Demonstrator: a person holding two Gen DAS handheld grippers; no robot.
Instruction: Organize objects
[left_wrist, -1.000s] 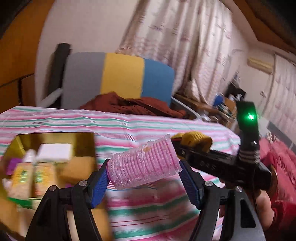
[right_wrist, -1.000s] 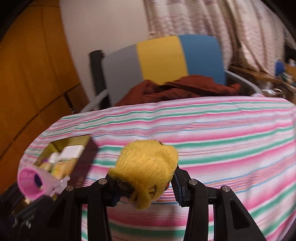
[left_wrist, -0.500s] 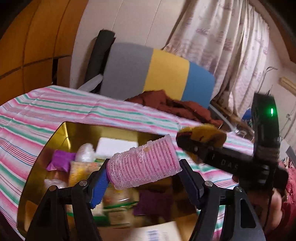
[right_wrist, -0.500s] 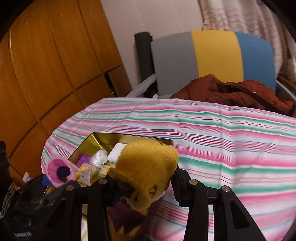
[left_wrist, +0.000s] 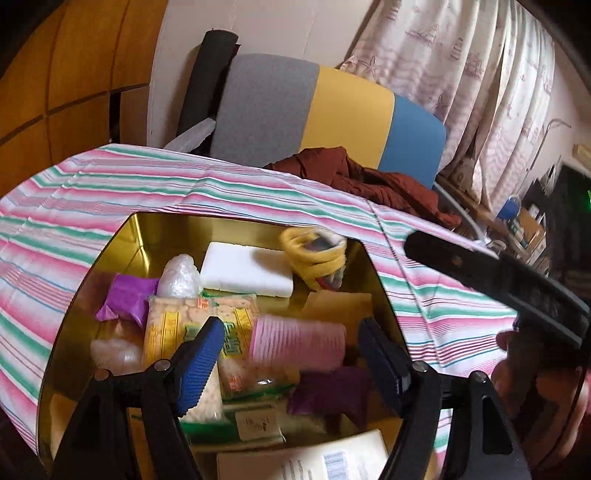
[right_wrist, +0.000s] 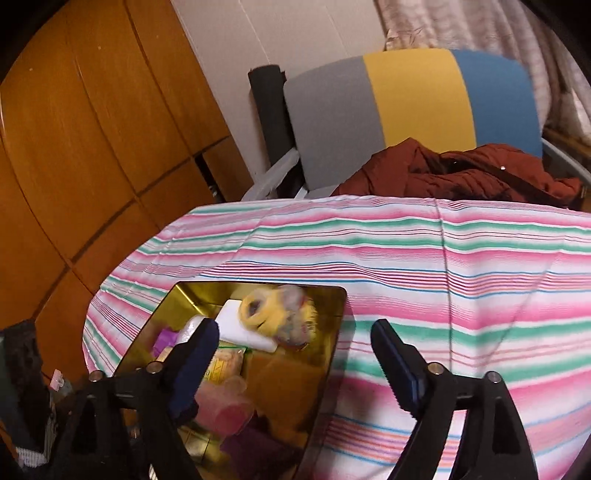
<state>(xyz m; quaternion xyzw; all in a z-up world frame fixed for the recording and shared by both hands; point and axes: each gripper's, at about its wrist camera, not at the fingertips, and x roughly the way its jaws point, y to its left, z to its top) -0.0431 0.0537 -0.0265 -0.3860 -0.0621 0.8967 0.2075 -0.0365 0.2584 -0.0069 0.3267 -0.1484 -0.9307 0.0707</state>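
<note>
Left gripper (left_wrist: 288, 328) spread wide over the gold tin (left_wrist: 166, 236), jaws just opened further, pink hair roller (left_wrist: 297, 343) loose between the pads, blurred and pressed by neither. Right gripper (right_wrist: 295, 328) likewise parted, jaws just opened, nothing between them but air above the tin's right rim.

Lying under the roller: a yellow cracker packet (left_wrist: 192, 321) and purple wrappers (left_wrist: 125, 299). Farther in, against the far wall of the tin, a white foam block (left_wrist: 247, 269) with the yellow knitted piece (left_wrist: 314, 258) resting on its right end. Beyond the tin, striped tablecloth (left_wrist: 110, 184), then a grey, yellow and blue chair (left_wrist: 314, 107) with a rust-red garment (left_wrist: 369, 177) heaped on the seat.

Step in hand, by the look of it: the release, both items let go into the tin. Next move, as a judgement: draw both tools up and back, clear of the rim and of each other, then look for whatever else needs sorting. No further loose item in sight on the cloth.

From the left wrist: the roller's gap from each pad, and the contents one by one. From the right wrist: the tin near the table's left corner, wood panelling (right_wrist: 92, 129) beyond on the left, and a broad run of cloth to the right.
</note>
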